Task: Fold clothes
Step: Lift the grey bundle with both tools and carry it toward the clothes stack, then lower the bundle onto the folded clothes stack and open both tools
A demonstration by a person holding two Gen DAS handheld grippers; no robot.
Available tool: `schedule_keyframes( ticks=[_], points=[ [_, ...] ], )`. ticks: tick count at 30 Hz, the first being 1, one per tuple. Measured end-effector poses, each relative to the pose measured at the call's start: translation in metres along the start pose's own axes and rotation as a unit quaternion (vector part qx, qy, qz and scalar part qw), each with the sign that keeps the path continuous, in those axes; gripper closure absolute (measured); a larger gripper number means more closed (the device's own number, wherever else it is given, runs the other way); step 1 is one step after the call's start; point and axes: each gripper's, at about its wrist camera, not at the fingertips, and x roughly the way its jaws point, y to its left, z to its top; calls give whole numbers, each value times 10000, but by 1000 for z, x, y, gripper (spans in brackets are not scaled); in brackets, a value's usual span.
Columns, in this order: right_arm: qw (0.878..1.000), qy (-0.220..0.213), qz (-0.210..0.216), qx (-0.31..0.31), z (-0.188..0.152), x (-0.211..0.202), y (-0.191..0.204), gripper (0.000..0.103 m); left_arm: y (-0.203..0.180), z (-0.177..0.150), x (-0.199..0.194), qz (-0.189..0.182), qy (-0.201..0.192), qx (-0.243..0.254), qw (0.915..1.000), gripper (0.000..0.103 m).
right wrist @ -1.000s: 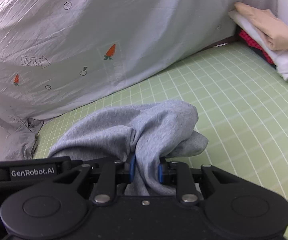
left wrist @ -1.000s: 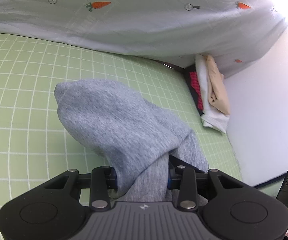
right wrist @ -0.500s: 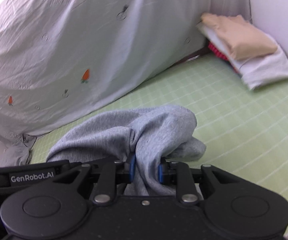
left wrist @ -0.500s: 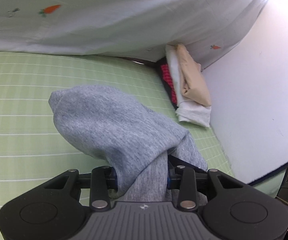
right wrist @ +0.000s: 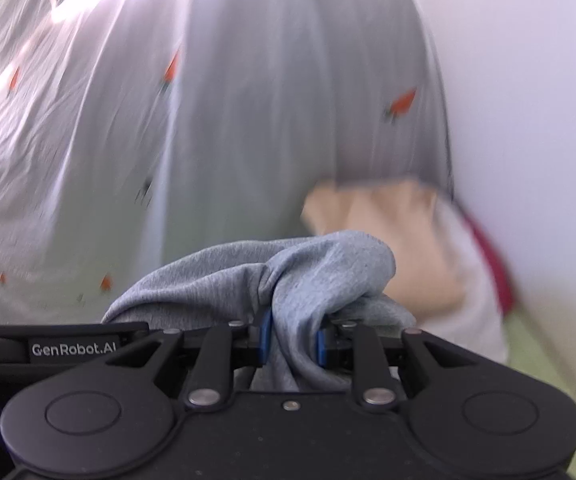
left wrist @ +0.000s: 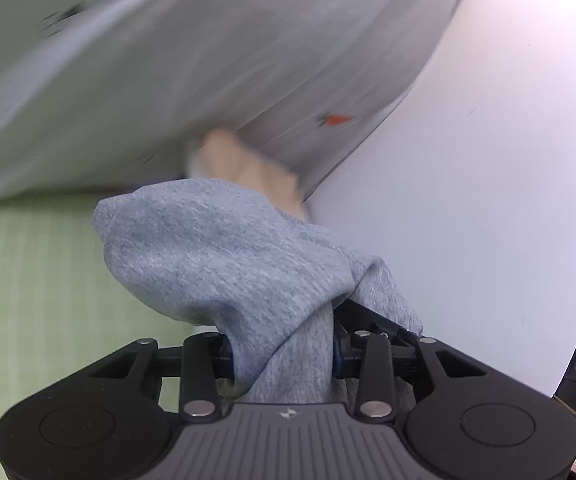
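A grey knit garment (left wrist: 223,256) hangs bunched in the air, held at both ends. My left gripper (left wrist: 281,354) is shut on one bunch of it, with cloth draped over the fingers. My right gripper (right wrist: 291,344) is shut on another bunch of the grey garment (right wrist: 320,276), which folds over its blue pads (right wrist: 264,338). Both views are blurred by motion. A stack of folded clothes with a beige piece on top (right wrist: 400,240) lies just beyond the garment; the beige top (left wrist: 247,168) also peeks over the grey cloth in the left wrist view.
A pale sheet printed with carrots (right wrist: 207,120) drapes across the background (left wrist: 167,80). A white wall (left wrist: 488,160) rises at the right. The green checked mat (left wrist: 27,280) lies below at the left, and a strip of green mat (right wrist: 536,352) shows beside the stack.
Both grippers have carried the grey garment up and toward the folded stack in the corner. The stack is now much closer and the mat has dropped low in both views.
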Motion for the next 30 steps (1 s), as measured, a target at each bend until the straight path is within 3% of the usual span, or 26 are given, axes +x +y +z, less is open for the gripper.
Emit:
schedule_keyframes(
  ticks=[5,7,8,10,11,14,16,18,22,24,28,30],
  points=[
    [9981,-609,56,-23,64,35,-41,81,-31,69,51,-112,-388,532,9978,63],
    [9973,-729,-32,-54,75,57,-56,79,-31,89,77,-20,-480,694,9964,56],
    [9980,-620,-145,8,73,73,-64,75,-28,95,91,159,-458,681,9965,52],
    [9984,-400,-371,133,68,104,-81,56,-12,98,120,607,-306,616,9958,38],
    [9982,-290,-484,195,66,119,-90,48,-2,96,134,825,-198,583,9947,37],
    [9959,40,-822,381,59,166,-116,48,26,84,166,1462,245,426,9880,37],
    [9934,224,-1017,492,52,191,-130,47,38,75,169,1440,325,346,9884,29],
    [9917,302,-1118,554,38,196,-132,37,45,68,168,1310,332,344,9902,23],
    [9906,357,-1179,591,15,188,-128,30,46,58,163,1411,325,558,9879,18],
    [9892,364,-1291,585,8,179,-127,21,46,59,159,1497,318,670,9859,17],
    [9873,430,-1387,647,-3,153,-125,18,40,46,141,1541,375,974,9825,17],
    [9878,377,-1415,526,-8,134,-116,10,36,37,125,1535,356,1054,9819,17]
  ],
)
